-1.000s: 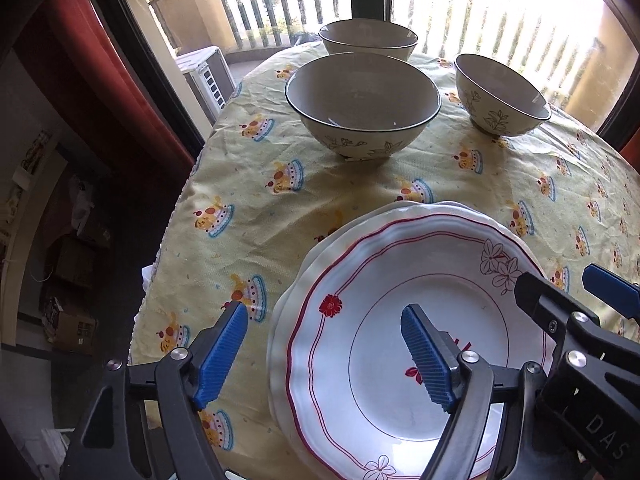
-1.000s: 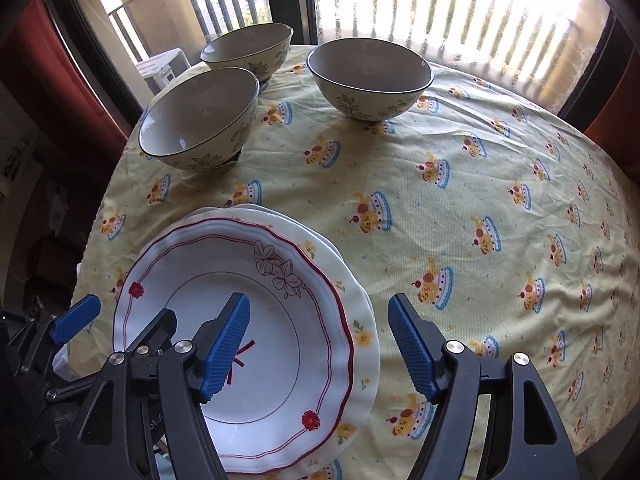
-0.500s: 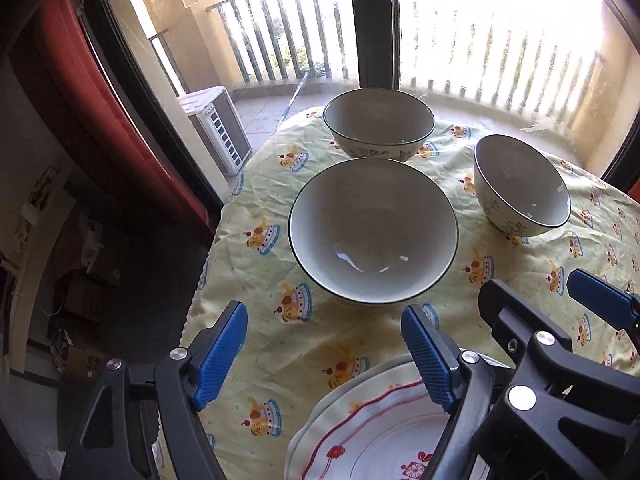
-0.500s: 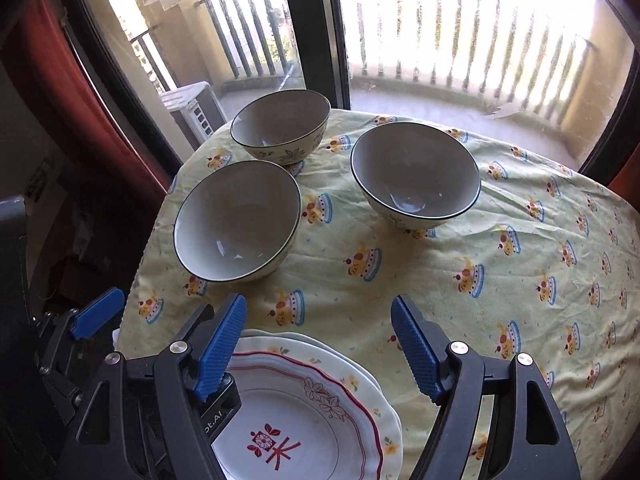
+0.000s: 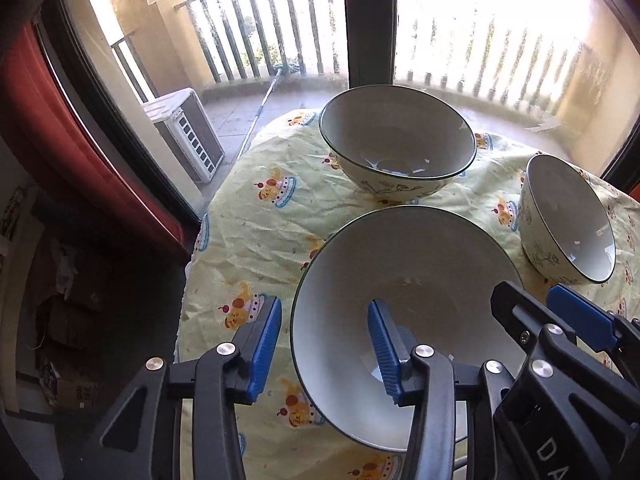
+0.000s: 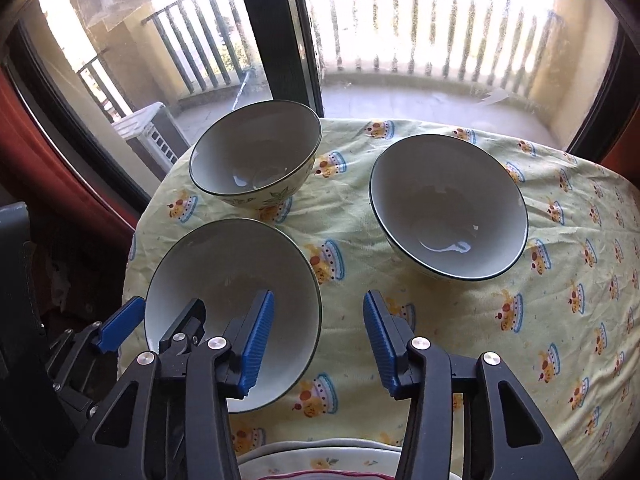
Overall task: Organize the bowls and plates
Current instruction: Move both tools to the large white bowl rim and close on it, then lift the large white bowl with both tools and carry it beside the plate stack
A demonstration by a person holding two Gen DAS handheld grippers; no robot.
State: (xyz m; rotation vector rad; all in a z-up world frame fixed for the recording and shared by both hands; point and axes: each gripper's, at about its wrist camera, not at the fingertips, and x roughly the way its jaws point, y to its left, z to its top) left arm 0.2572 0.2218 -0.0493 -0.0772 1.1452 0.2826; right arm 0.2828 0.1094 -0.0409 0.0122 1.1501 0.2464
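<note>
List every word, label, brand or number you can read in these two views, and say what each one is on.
"DA": pale letters on the black body of the right hand-held gripper, bottom right of the left wrist view; the word runs off the frame, so the rest cannot be read.
Cardboard boxes on the dark floor to the left: marks too small and dim to read.
Bowls, plates and tablecloth: pictures only, no writing.
</note>
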